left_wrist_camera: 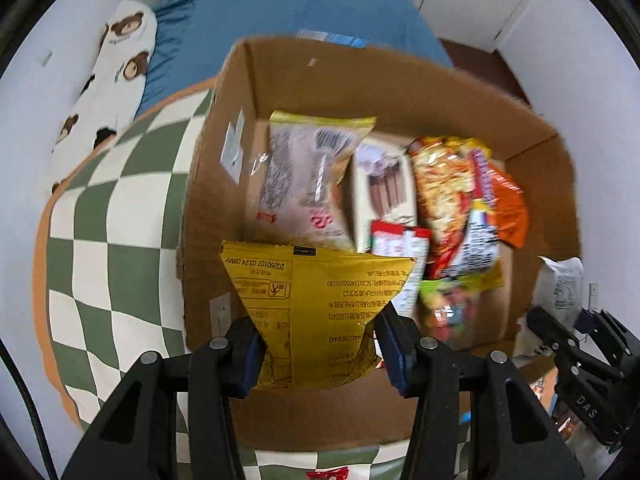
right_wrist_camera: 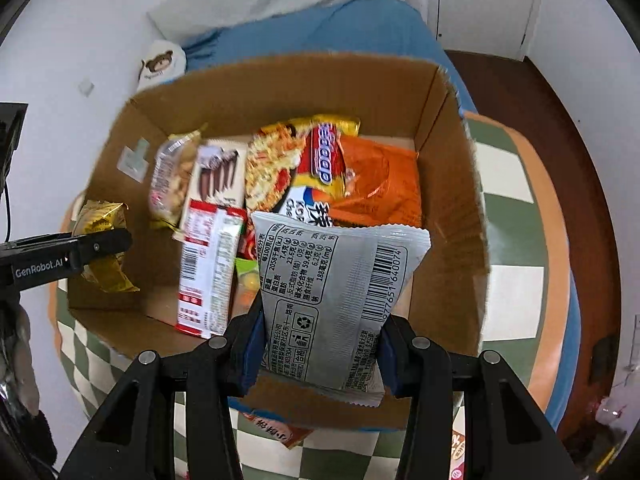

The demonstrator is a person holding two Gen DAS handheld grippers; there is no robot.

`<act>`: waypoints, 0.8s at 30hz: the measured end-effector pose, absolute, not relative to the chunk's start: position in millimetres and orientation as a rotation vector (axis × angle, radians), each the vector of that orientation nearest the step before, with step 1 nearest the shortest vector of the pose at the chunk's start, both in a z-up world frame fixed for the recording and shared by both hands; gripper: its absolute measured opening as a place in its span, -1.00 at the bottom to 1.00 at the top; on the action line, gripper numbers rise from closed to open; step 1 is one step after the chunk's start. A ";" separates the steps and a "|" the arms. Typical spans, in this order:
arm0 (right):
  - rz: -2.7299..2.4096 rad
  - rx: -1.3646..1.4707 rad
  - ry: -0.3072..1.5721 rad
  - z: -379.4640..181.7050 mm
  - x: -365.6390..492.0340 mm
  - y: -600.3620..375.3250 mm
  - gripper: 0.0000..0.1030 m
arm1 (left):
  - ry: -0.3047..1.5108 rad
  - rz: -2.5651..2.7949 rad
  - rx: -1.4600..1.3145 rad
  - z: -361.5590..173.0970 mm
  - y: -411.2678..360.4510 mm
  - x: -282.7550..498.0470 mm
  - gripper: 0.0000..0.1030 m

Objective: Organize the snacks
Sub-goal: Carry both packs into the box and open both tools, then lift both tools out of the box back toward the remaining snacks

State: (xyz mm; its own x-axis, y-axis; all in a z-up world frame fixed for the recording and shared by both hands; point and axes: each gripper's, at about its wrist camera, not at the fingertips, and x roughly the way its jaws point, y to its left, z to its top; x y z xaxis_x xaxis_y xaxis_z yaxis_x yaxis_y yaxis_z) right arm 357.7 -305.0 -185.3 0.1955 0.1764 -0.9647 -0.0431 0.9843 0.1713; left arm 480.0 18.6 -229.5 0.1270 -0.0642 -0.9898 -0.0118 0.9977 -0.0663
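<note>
An open cardboard box [left_wrist_camera: 320, 80] stands on a green and white checkered mat and holds several snack packs. My left gripper [left_wrist_camera: 320, 348] is shut on a yellow snack bag [left_wrist_camera: 320, 300] and holds it over the box's near wall. My right gripper [right_wrist_camera: 318, 354] is shut on a silver snack bag [right_wrist_camera: 340, 288] above the box's [right_wrist_camera: 460, 200] near right side. The right gripper also shows in the left wrist view [left_wrist_camera: 568, 344] with the silver bag [left_wrist_camera: 560, 284]. The left gripper shows in the right wrist view [right_wrist_camera: 100, 246] with the yellow bag [right_wrist_camera: 104, 248].
The checkered mat [left_wrist_camera: 112, 220] lies on a blue bed [left_wrist_camera: 300, 12] against white walls. A bear-print pillow [left_wrist_camera: 116, 68] lies at the left. More snack packs lie on the mat near the box [right_wrist_camera: 276, 430]. Dark wood floor [right_wrist_camera: 540, 120] is at the right.
</note>
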 end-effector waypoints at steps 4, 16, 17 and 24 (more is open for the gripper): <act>0.160 0.108 1.444 -206.5 364.3 -302.1 0.06 | 1.495 -0.032 -0.076 -248.0 21.5 479.1 -0.06; 0.111 0.117 1.514 -229.2 368.4 -302.3 0.91 | 1.481 -0.025 -0.083 -253.3 10.4 471.2 0.74; 0.108 0.120 1.510 -228.4 368.1 -302.7 0.91 | 1.479 -0.024 -0.078 -253.1 10.0 469.8 0.74; 0.093 0.127 1.495 -220.6 361.7 -308.5 0.91 | 1.446 -0.032 -0.077 -249.5 5.3 452.9 0.74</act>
